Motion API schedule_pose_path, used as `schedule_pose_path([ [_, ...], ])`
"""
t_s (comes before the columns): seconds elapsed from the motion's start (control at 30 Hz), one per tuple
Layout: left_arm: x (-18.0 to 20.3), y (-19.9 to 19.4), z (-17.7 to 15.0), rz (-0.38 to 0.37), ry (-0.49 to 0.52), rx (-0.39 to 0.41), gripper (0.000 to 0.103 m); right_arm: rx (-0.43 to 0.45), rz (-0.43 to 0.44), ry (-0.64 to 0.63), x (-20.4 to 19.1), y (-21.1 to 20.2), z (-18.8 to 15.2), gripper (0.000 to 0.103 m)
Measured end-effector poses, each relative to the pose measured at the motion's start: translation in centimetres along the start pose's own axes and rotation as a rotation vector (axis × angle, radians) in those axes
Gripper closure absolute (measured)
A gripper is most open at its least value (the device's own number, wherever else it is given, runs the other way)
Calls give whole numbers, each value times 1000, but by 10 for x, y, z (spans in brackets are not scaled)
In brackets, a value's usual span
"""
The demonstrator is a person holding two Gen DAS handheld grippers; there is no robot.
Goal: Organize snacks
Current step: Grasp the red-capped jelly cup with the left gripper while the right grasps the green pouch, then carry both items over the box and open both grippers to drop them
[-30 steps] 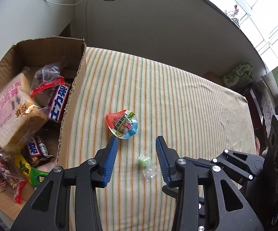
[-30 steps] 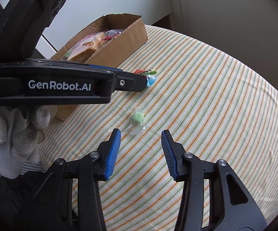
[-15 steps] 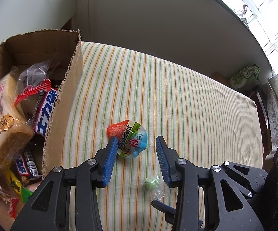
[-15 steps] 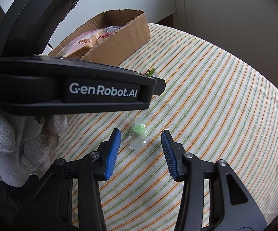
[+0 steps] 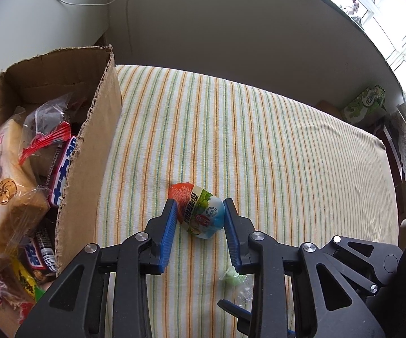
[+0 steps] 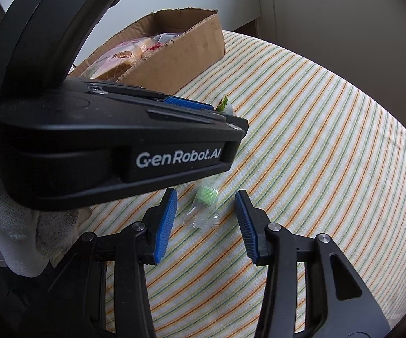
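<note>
A jelly cup (image 5: 198, 214) with a red, green and blue lid lies on the striped cloth. My left gripper (image 5: 200, 211) is open with its blue pads on either side of the cup. A small green candy in a clear wrapper (image 6: 204, 205) lies on the cloth between the open pads of my right gripper (image 6: 205, 200); it also shows low in the left wrist view (image 5: 234, 278). The left gripper's black body (image 6: 118, 146) fills the left of the right wrist view.
An open cardboard box (image 5: 90, 152) at the left holds bread, chocolate bars and other packets; it also shows in the right wrist view (image 6: 180, 50). A striped cloth (image 5: 259, 140) covers the surface. A wall and window lie beyond its far edge.
My left gripper has moved forward so the jelly cup now sits between its pads. My right gripper has moved forward so the green candy lies between its pads.
</note>
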State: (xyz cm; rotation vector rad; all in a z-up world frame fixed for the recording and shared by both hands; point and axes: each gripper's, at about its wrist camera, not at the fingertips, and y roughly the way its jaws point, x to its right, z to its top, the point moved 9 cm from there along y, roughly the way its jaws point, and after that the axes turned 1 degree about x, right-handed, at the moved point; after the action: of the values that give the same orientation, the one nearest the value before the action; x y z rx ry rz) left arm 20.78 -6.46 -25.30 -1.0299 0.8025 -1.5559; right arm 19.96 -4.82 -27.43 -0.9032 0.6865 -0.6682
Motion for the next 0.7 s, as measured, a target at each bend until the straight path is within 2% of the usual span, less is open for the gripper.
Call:
schedule_pose_path([
  [0.03, 0, -1, -1, -1, -2, 2, 73, -1, 2, -1, -1, 1, 0, 74],
  [0.2, -3, -2, 1, -16, -12, 1, 76, -1, -51, -53, -9, 8, 2, 83],
  [0.53, -8, -12, -1, -29, -12, 8, 79, 8, -86, -12, 7, -8, -10, 84],
  [0.7, -4, -23, -5, -49, -13, 10, 80, 21, -106, 20, 14, -8, 5, 84],
])
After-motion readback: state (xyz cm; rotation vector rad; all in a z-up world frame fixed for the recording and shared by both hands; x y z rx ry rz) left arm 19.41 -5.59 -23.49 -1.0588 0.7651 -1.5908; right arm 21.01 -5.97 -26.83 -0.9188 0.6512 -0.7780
